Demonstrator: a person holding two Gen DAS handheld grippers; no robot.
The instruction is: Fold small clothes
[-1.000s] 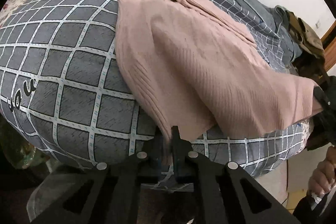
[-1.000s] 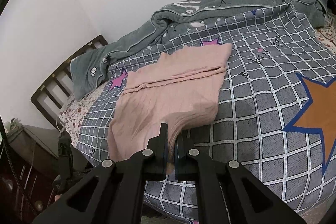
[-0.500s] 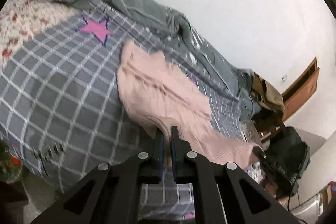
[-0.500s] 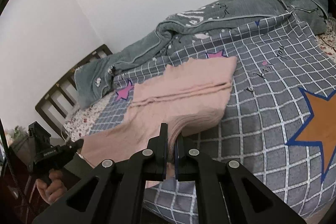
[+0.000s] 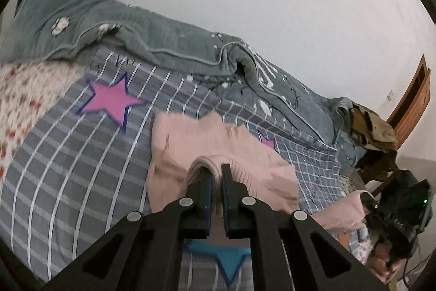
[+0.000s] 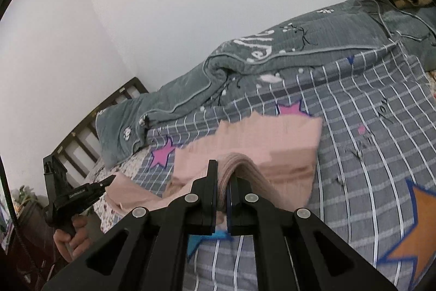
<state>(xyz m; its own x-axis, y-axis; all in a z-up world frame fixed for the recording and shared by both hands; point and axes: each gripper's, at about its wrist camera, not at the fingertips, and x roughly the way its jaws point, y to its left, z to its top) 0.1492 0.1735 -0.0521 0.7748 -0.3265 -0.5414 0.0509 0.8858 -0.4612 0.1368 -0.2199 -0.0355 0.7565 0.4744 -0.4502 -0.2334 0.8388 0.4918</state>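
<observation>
2 grippers, left gripper [image 5: 215, 176] and right gripper [image 6: 223, 176], pinching pink garment [image 6: 272, 138].

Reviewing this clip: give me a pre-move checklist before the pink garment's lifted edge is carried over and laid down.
1. Left gripper shut on the pink garment: ok.
2. Right gripper shut on the same garment: ok.
3. Held edge lifted off the checked bedspread: ok.
4. Far edge resting on the bedspread: ok.
5. Grey quilt apart from the garment: ok.
6. Both held corners level with each other: cannot tell.
</observation>
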